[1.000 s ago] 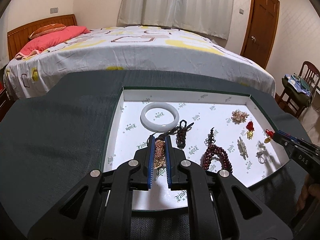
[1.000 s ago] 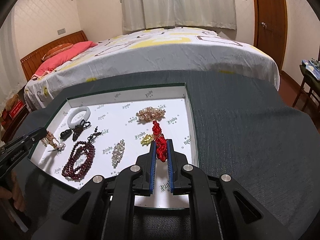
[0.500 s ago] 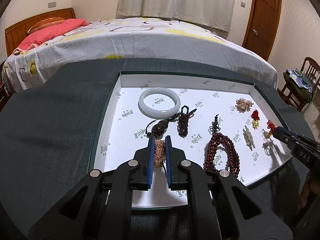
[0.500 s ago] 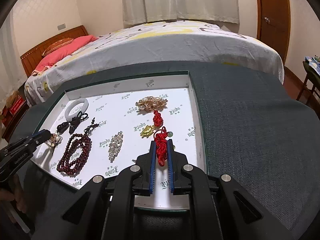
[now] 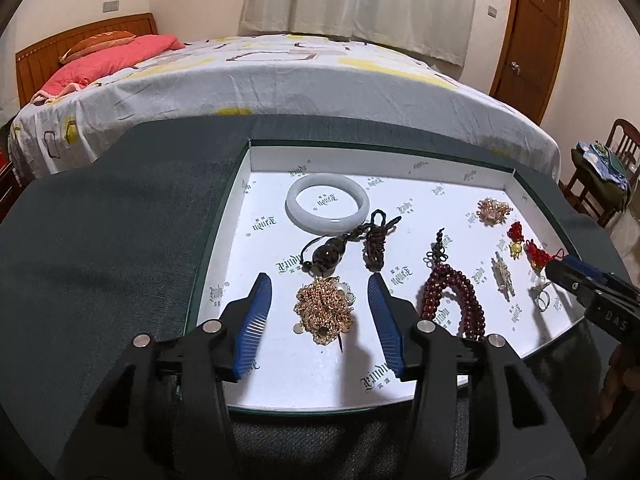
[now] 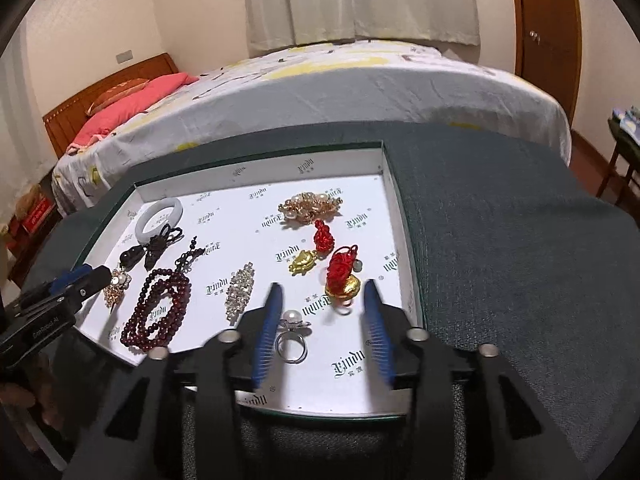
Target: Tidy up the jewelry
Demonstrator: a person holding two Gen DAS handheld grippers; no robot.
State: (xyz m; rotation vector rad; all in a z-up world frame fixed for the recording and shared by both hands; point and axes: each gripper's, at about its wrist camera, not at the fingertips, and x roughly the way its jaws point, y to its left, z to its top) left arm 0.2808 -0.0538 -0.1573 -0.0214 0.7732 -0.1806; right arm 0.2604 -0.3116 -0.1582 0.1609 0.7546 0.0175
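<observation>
Straddling gold chain (image 5: 324,312), left tool (image 5: 320,296) wide open, released; right tool (image 6: 320,300) likewise beside red-gold charm (image 6: 342,278).

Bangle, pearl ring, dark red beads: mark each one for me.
Bangle (image 5: 327,208): left wrist view, on the white band's near rim.
Pearl ring (image 6: 291,345): right wrist view, on the silver band below the pearl.
Dark red beads (image 6: 158,312): right wrist view, on the strands' left side.
</observation>
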